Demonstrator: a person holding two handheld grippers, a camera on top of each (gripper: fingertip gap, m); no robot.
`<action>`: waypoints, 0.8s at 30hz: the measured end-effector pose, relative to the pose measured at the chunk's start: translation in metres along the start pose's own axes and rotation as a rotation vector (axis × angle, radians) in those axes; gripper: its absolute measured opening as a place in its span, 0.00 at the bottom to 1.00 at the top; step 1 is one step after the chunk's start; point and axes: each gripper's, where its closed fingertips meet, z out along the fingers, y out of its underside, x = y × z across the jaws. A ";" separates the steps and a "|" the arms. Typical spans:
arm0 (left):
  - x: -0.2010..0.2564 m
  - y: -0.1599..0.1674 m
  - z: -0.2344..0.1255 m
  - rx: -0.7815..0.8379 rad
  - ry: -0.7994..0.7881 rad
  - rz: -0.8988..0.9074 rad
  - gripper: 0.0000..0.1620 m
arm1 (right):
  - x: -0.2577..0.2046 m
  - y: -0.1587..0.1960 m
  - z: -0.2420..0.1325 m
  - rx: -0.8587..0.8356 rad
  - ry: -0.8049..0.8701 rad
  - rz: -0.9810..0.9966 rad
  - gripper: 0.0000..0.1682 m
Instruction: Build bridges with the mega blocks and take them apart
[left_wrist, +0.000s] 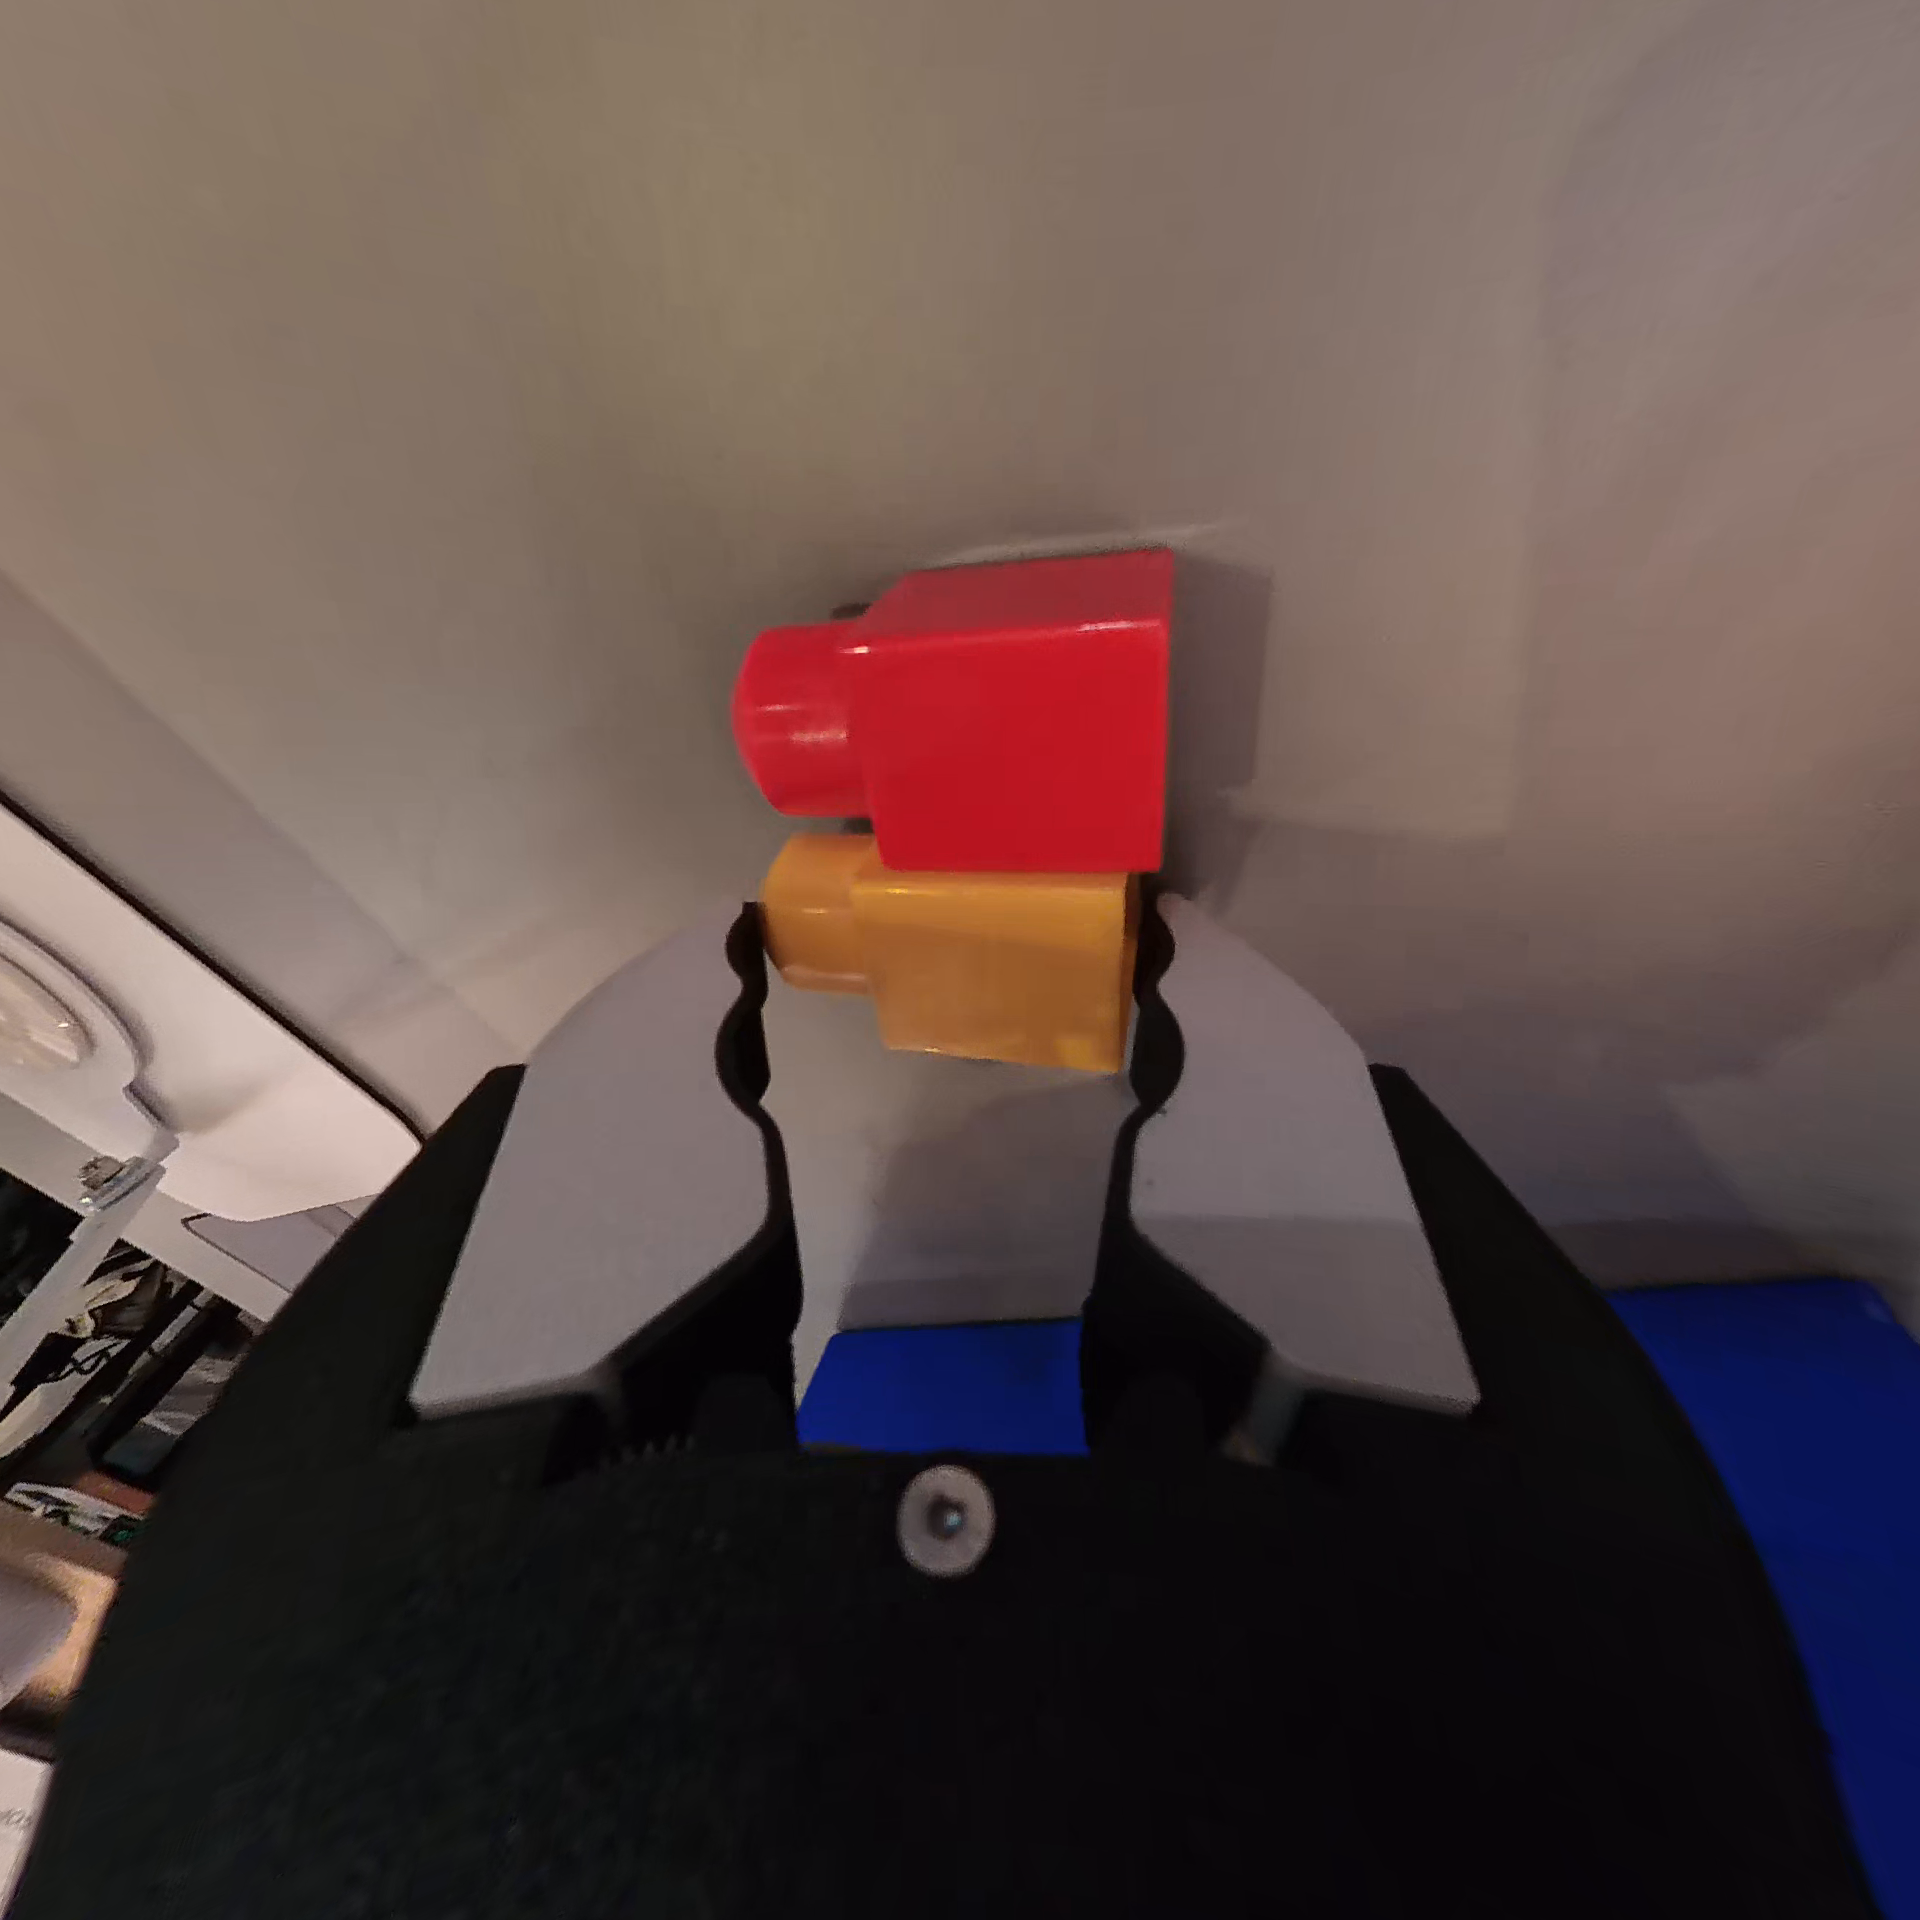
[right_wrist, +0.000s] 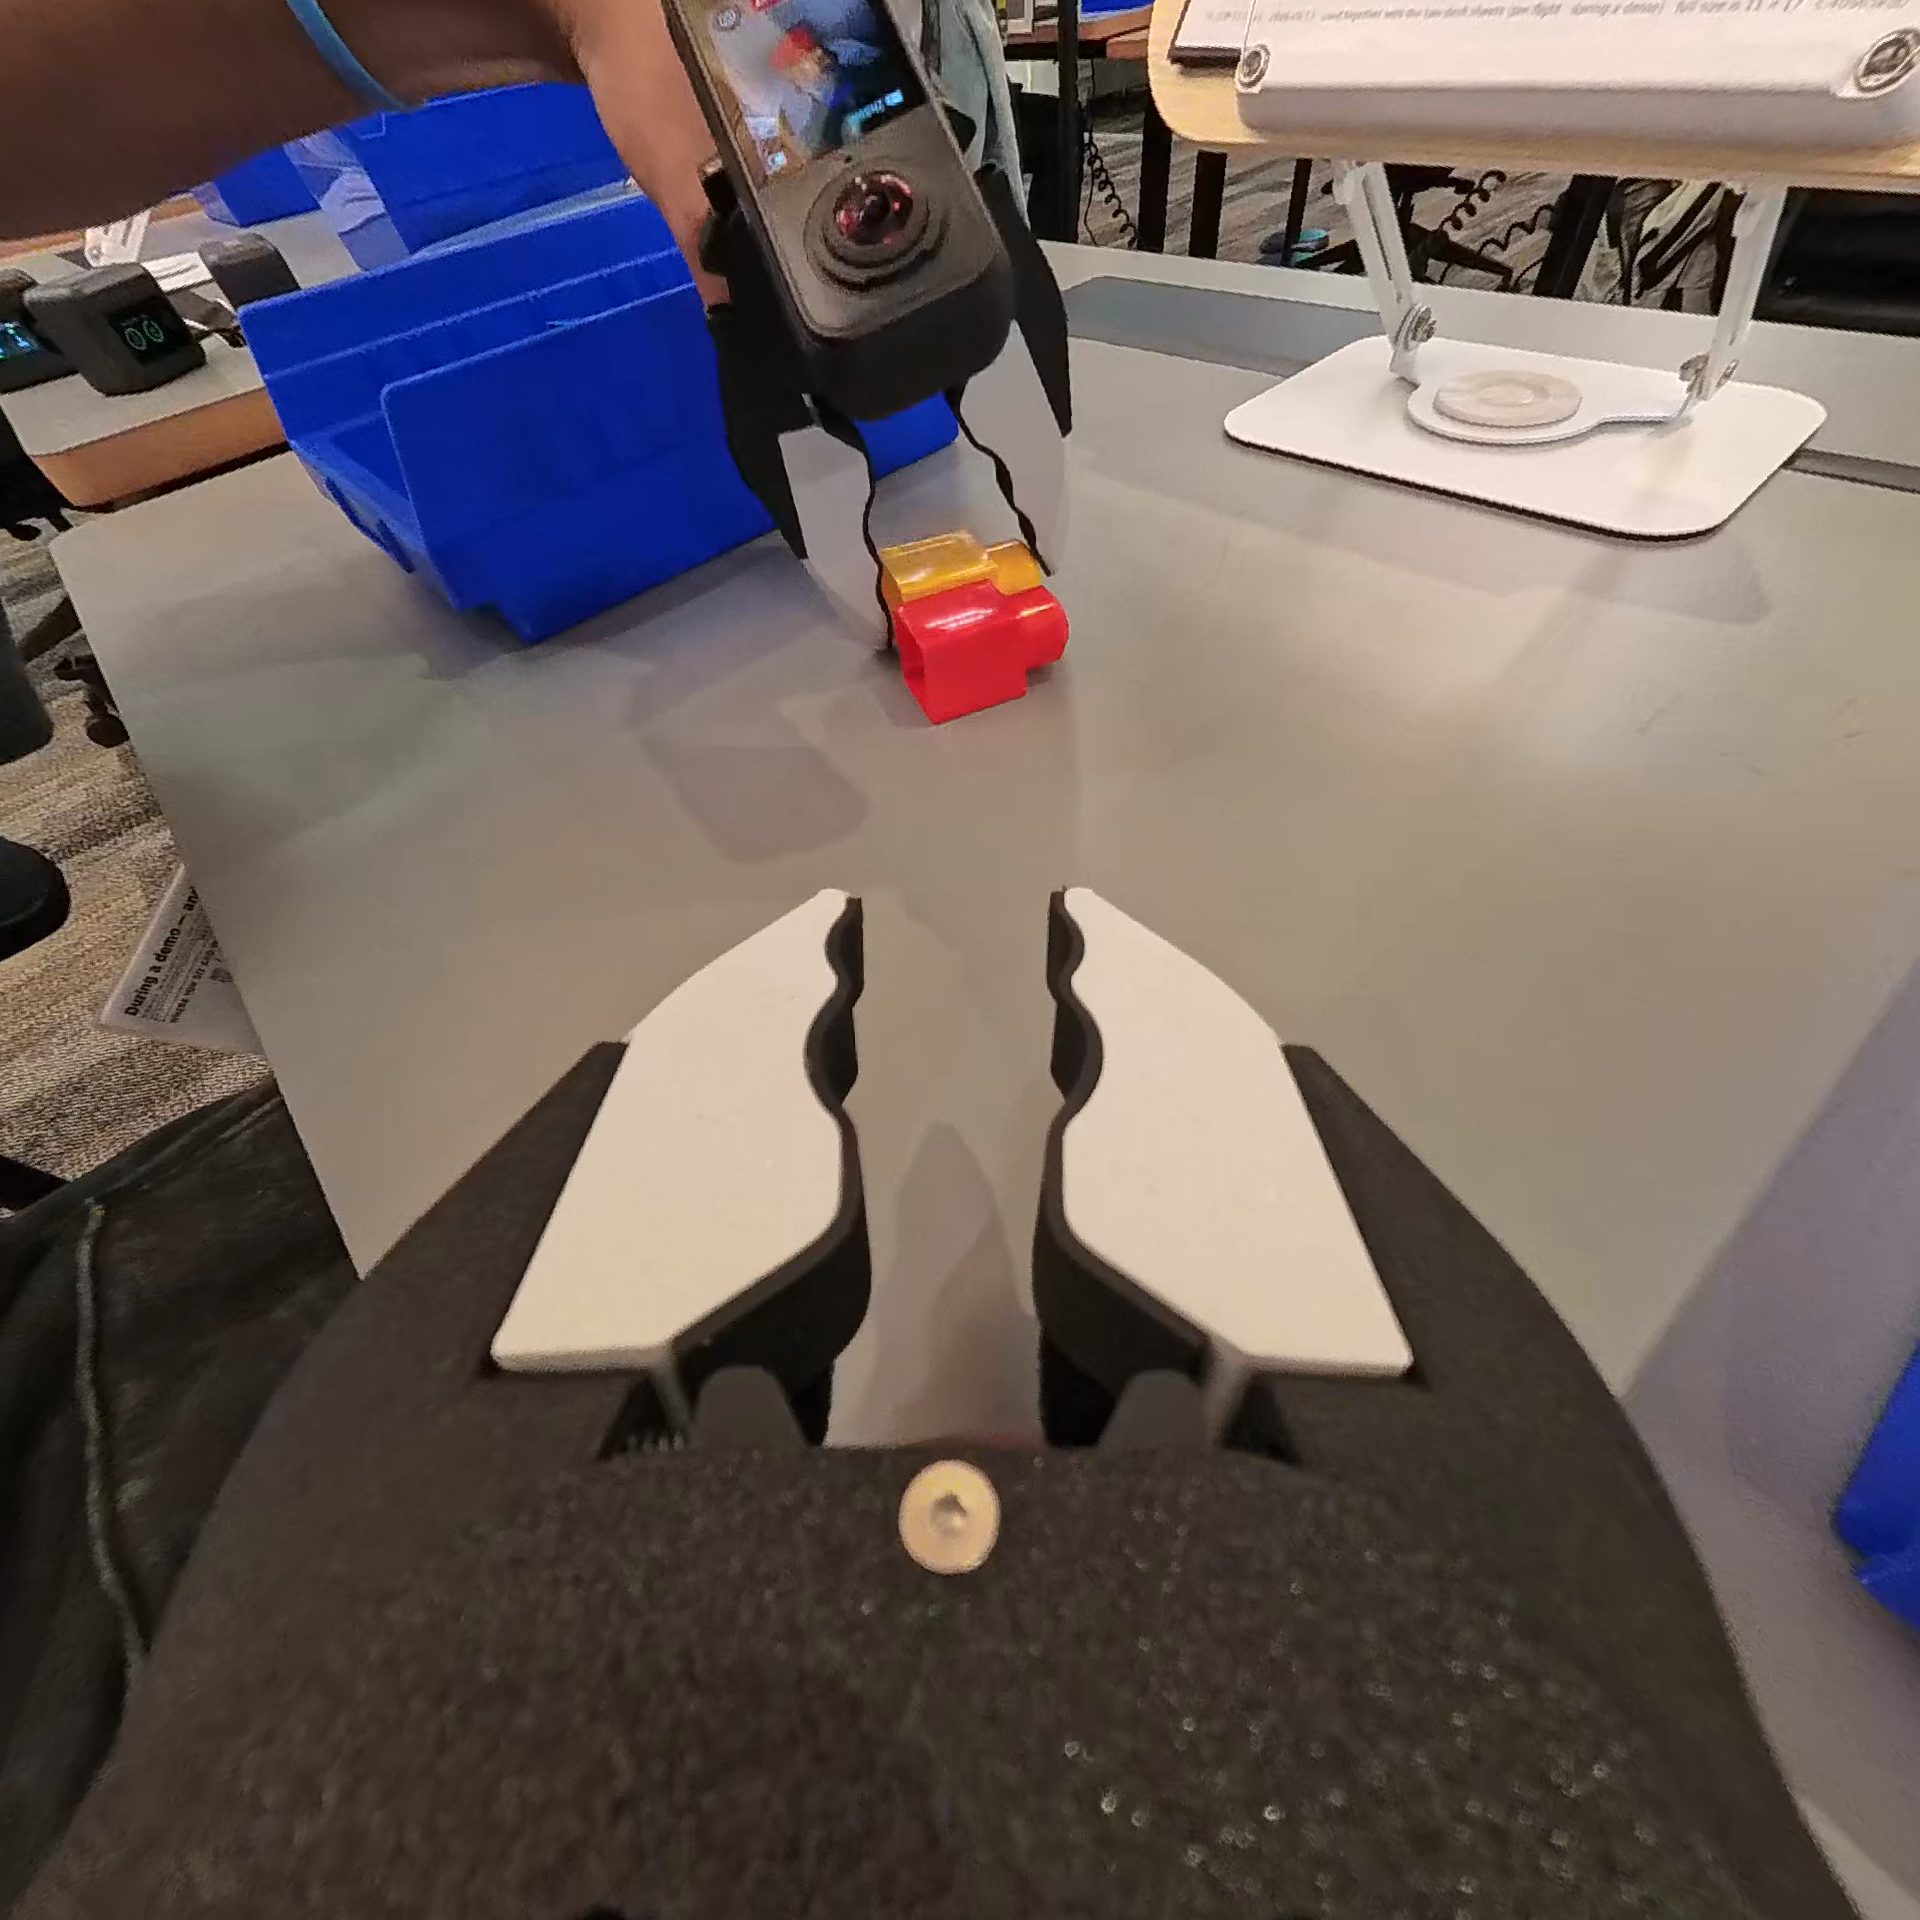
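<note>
Left gripper (left_wrist: 951, 935) closed on yellow block (left_wrist: 987, 971), red block (left_wrist: 997, 727) beside it on grey table (right_wrist: 1351, 831). Right gripper (right_wrist: 956, 925) narrowly parted, empty, well back. Blue bin (right_wrist: 520, 436) behind the blocks.

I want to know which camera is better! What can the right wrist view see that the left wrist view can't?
Only the right wrist view shows the empty right gripper, the whole blue bin and the white stand. Only the left wrist view shows the left gripper close up, around the yellow block. Both show that yellow block, the red block beside it, and the grey table.
</note>
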 end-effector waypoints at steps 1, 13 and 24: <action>0.001 -0.001 0.000 -0.001 0.004 0.000 0.42 | 0.000 0.000 0.000 -0.001 -0.001 0.001 0.20; 0.021 0.016 -0.106 0.217 -0.150 -0.348 0.48 | -0.001 -0.003 -0.001 0.017 -0.025 0.039 0.20; 0.134 0.113 -0.195 0.970 -0.744 -1.409 0.48 | -0.008 -0.007 -0.002 0.028 -0.058 0.054 0.20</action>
